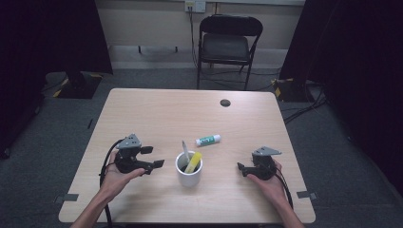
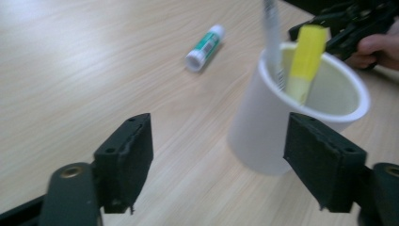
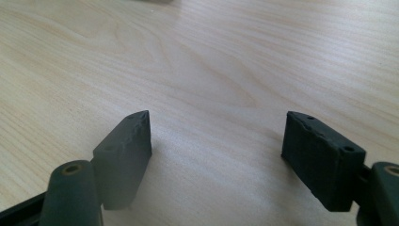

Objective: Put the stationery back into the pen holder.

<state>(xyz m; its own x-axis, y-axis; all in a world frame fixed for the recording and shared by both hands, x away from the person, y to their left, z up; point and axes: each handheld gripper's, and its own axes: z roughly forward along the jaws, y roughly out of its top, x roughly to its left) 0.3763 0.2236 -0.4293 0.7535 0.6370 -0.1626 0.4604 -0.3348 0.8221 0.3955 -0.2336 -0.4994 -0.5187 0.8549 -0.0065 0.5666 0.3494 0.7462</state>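
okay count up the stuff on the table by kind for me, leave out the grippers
White cup: 1
Yellow highlighter in the cup: 1
Grey pen in the cup: 1
Green-and-white glue stick lying on the table: 1
Total: 4

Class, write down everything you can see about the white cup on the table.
The white cup is a plain, smooth, handle-less cylinder, perhaps plastic or ceramic, with a rounded rim. It stands upright on the pale wooden table, near the front edge between the two grippers, touched by neither. Inside, a yellow marker and a grey pen lean against its wall and stick out above the rim. A glue stick lies just behind it, apart.
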